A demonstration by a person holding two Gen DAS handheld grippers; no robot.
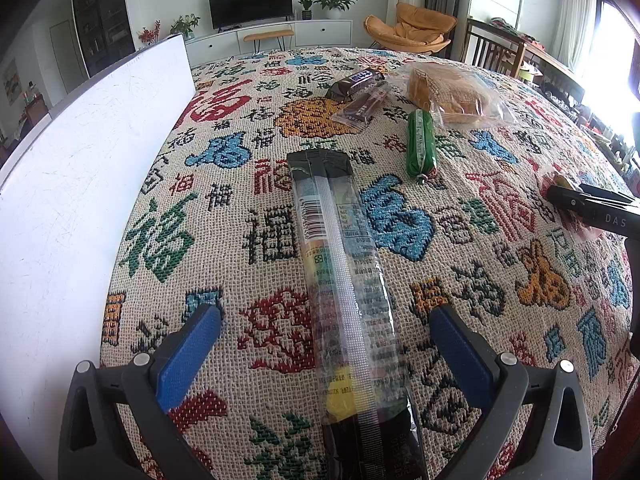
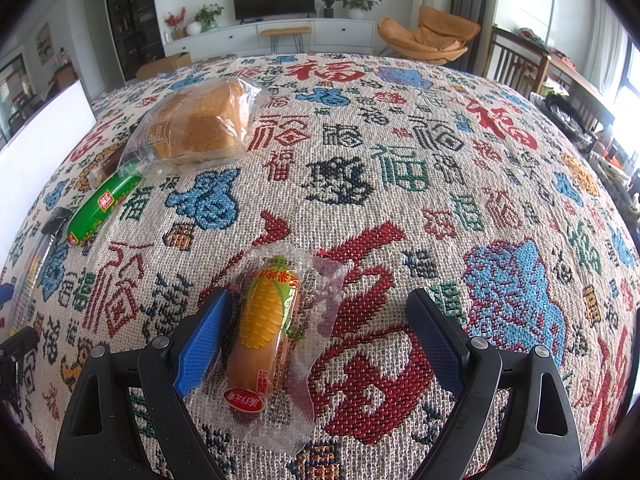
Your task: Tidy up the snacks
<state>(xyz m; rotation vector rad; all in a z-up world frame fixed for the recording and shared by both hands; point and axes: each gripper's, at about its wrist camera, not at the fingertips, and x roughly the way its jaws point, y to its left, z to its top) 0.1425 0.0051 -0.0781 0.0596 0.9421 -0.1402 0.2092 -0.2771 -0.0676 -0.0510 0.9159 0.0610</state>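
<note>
- Two grippers with blue pads work over a woven cloth (image 1: 460, 216) covered in coloured Chinese characters.
- Left gripper (image 1: 326, 334): jaws spread wide, released. A long clear packet (image 1: 344, 276) lies lengthwise between them, touching neither pad, its dark end pointing far.
- Right gripper (image 2: 320, 320): jaws also spread, grasping nothing. A corn sausage (image 2: 264, 332) in clear wrap lies between them, just beside the left pad (image 2: 202, 346).
- Far of the long packet, slightly right, a green sausage (image 1: 420, 142) lies on the cloth.
- Far right of that sits a bagged bun (image 1: 456, 94), touching or nearly touching the green sausage's far end.
- Left of the bun lie two brown bars (image 1: 360, 94), one across the other.
- A white board (image 1: 80, 168) stands along the left edge of the cloth.
- Behind the table: a TV (image 1: 250, 2), plants and an orange chair (image 1: 412, 30).
</note>
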